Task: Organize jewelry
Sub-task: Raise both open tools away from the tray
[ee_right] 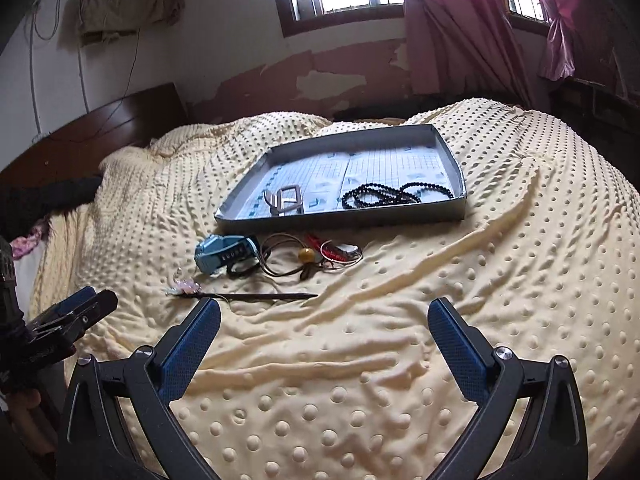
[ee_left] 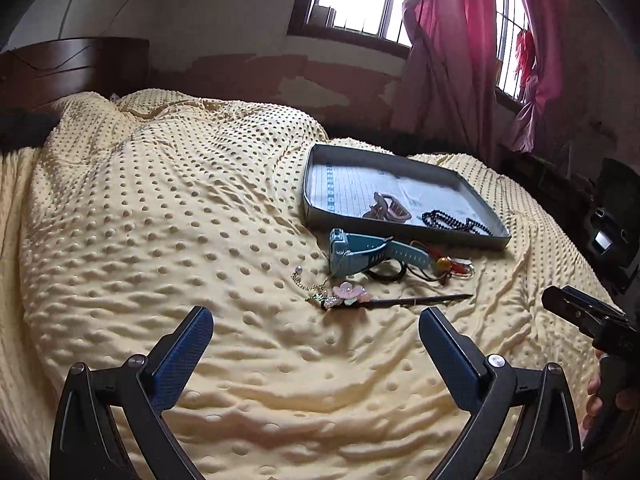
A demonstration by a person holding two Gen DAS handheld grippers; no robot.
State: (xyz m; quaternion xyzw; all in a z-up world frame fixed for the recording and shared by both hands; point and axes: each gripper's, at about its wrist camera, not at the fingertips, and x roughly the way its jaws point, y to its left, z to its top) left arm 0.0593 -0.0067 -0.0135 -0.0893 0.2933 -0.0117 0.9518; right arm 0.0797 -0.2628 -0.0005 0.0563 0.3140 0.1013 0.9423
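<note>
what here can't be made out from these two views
- Red and amber trinkets, right wrist view: tangled with cords, too small to identify.
- Watch face, left wrist view: turned away.
- Tray printed lining, both views: too blurred to read.
- Right gripper, left wrist view: cut off by the edge.

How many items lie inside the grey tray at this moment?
2. A pink hair claw clip lies at the near left of the grey tray, and a black bead necklace lies at its near right. Nothing else shows inside the tray.
</note>
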